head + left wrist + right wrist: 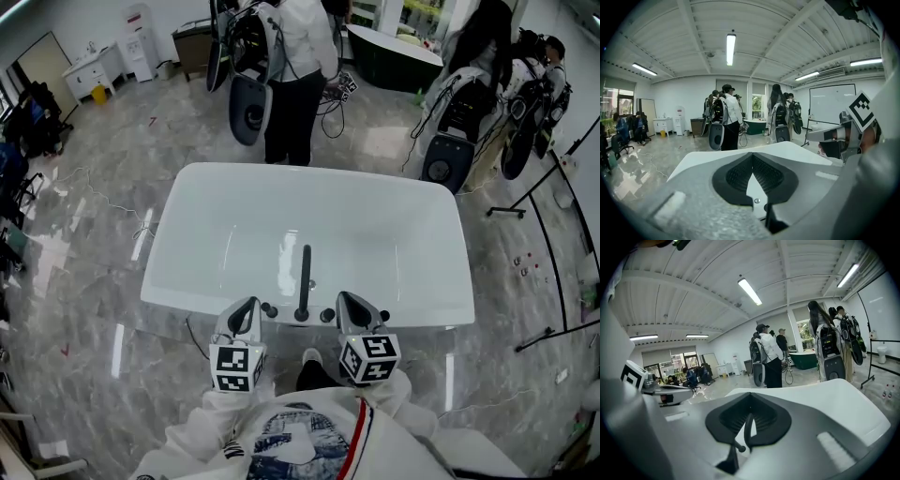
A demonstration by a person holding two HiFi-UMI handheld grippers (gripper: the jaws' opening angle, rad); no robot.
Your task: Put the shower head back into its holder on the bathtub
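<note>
A white bathtub stands right in front of me. A slim black shower head reaches from the near rim out over the tub, among black knobs. I cannot tell whether it sits in a holder. My left gripper hovers at the near rim just left of it, jaws shut and empty. My right gripper hovers just right of it, jaws closed at the tips with nothing held. In the left gripper view the left gripper shows dark pads meeting. Below the right gripper, the black shower head shows through the gap.
Beyond the tub a person in a white top stands beside upright black-and-white machines. More such machines and people stand at the back right. A dark green tub is farther off. Cables trail across the marble floor.
</note>
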